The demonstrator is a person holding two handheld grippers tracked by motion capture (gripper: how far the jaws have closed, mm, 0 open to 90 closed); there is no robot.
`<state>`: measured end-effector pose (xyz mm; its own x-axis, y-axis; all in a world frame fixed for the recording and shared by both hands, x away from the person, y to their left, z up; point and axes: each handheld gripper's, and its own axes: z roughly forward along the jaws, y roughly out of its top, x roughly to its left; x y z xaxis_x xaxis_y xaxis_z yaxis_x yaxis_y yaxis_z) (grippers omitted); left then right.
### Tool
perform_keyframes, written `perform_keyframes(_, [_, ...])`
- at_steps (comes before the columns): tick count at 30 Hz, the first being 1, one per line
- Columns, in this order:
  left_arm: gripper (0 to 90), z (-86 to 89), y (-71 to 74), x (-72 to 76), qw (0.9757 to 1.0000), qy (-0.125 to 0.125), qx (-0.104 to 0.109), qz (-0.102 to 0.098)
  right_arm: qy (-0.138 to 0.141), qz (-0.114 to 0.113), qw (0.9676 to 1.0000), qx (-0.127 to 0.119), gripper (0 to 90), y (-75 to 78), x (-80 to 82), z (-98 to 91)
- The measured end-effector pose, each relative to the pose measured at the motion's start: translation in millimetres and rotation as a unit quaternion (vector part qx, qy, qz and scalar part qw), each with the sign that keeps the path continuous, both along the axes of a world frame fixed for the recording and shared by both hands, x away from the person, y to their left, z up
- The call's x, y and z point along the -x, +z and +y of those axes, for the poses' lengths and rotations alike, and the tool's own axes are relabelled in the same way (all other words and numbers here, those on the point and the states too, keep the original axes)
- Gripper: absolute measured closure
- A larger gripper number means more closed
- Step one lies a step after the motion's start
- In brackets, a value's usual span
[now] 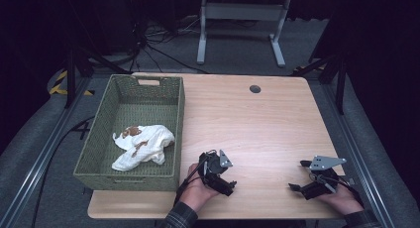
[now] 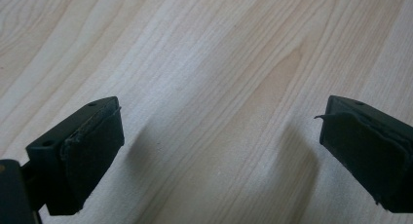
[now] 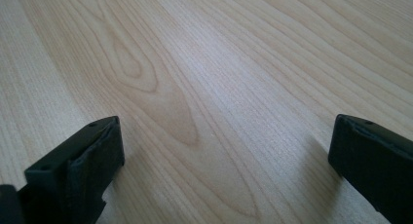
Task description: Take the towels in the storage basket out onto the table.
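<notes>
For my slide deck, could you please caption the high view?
Both open grippers, left and right, rest on the wooden table beside a green basket holding white cloth.

The pale rounded wooden desk [image 1: 257,124] stands on grey carpet floor [image 1: 237,49]; beyond the desk, a white metal frame [image 1: 241,27], black cables [image 1: 158,44] and darkness.

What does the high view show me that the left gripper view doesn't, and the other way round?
High view alone: the green woven basket at the table's left, holding a crumpled white cloth with brown stains; the right gripper; both hands near the front edge.

Left gripper view alone: a close look at the left gripper, its black jaws wide apart with nothing between them, and their shadows on the wood grain.

Both share: the left gripper and the bare light wooden table.
</notes>
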<state>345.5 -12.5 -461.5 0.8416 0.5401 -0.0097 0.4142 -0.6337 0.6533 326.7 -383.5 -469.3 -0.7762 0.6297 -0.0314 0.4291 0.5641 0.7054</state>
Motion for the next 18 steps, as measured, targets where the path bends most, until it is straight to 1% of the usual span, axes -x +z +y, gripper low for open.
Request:
perform_keyframes(2, [2.7,1.3,1.9,-0.5,1.0000,0.002,0.000,-0.002,0.000,0.000,1.0000,0.000,0.0,0.0,0.0,0.0])
perform_keyframes(3, [2.9,2.0,2.5,0.0,1.0000,0.007,-0.003,0.002,0.000,0.000,1.0000,0.000,0.0,0.0,0.0,0.0])
perform_keyframes(4, [3.0,3.1,2.5,-1.5,1.0000,0.005,-0.002,-0.002,0.000,0.000,1.0000,0.000,0.0,0.0,0.0,0.0])
perform_keyframes(6, [3.1,5.1,3.1,-2.9,0.9999,0.011,0.000,0.002,0.000,0.000,1.0000,0.000,0.0,0.0,0.0,0.0])
perform_keyframes(10, [3.1,7.7,5.5,-2.6,0.9998,0.017,0.002,-0.005,0.000,0.000,1.0000,0.000,0.0,0.0,0.0,0.0])
perform_keyframes(18, [3.2,12.1,10.1,-3.6,0.9996,0.026,0.000,-0.007,-0.001,0.002,1.0000,0.000,0.0,0.0,0.2,0.0])
